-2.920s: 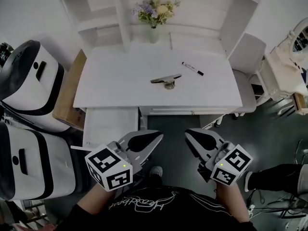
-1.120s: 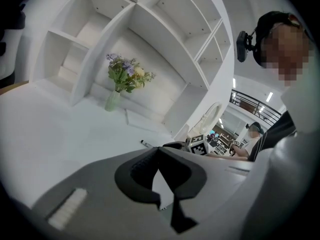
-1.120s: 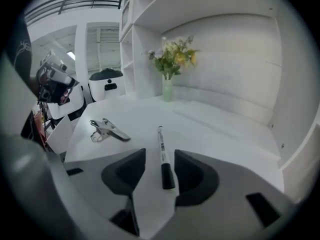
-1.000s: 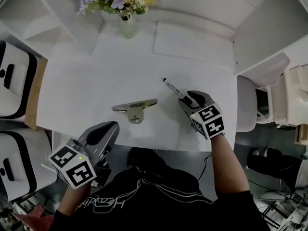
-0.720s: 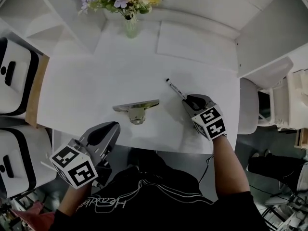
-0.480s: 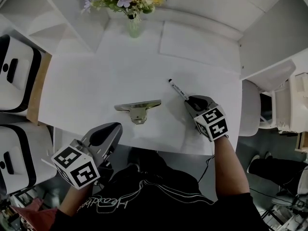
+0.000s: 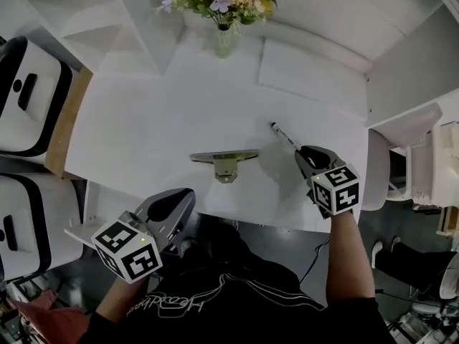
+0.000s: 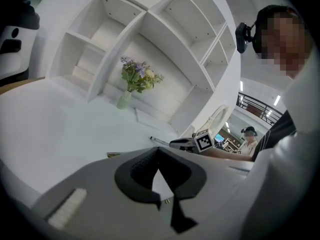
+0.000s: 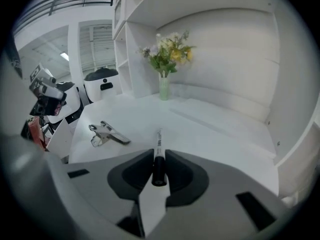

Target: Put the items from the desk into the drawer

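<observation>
White covers nearly everything: a white desk [image 7: 158, 120] set in a white hutch of open shelves, with a glass vase of flowers [image 7: 224, 41] at the back and grey floor in front. Two rounded white-and-black units [image 7: 29, 99] stand beside a wooden top at the desk's left, and a pale chair [image 7: 376, 170] stands at its right. Under the front edge, at the left, the drawer [image 7: 107, 201] is pulled out. A metal clip [image 7: 224, 160] lies near the middle of the desk. The right gripper [image 7: 310, 156] reaches over the desk's right part, tilted down and away from the person, the forearm stretched out behind it. Its jaws have just been closing and now pinch the black end of the marker [image 7: 285, 136], whose white barrel juts out ahead toward the vase; whether the far end touches the desk cannot be told. The left gripper [image 7: 176, 203] hangs low before the desk's edge, just right of the drawer, close to the person's body and tipped slightly down, its jaws together with nothing between them.
</observation>
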Action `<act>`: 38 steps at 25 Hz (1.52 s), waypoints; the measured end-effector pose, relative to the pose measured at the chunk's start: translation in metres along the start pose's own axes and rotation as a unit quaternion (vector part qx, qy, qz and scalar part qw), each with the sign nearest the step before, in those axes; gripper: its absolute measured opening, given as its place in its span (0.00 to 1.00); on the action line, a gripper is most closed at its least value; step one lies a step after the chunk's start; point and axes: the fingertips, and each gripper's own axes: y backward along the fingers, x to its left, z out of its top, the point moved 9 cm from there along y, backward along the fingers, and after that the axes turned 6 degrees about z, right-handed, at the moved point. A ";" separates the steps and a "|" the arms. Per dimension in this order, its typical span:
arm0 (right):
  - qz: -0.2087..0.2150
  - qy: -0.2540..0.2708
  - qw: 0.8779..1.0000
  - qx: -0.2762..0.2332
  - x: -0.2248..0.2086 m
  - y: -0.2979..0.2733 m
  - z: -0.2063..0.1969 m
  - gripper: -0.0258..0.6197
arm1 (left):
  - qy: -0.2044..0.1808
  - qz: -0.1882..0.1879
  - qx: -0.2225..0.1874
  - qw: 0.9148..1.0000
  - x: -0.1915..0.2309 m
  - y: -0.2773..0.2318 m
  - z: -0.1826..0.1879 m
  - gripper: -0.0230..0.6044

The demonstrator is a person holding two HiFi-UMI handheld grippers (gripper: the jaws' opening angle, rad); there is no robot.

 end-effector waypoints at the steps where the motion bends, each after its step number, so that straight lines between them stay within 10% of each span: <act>1: -0.004 0.004 1.000 -0.005 0.005 0.004 0.006 0.16 | 0.002 0.000 -0.003 1.000 0.002 0.005 -0.001 0.05; 11: -0.003 0.047 0.997 -0.055 0.085 0.027 0.066 0.15 | 0.014 0.011 -0.048 0.999 0.027 0.088 -0.010 0.05; 23: 0.105 0.176 0.975 -0.087 0.259 -0.008 0.146 0.15 | 0.040 0.066 -0.116 0.990 0.072 0.209 -0.033 0.05; 38: 0.248 0.220 0.943 -0.006 0.442 -0.140 0.124 0.15 | 0.105 0.146 -0.145 0.973 0.152 0.324 -0.097 0.05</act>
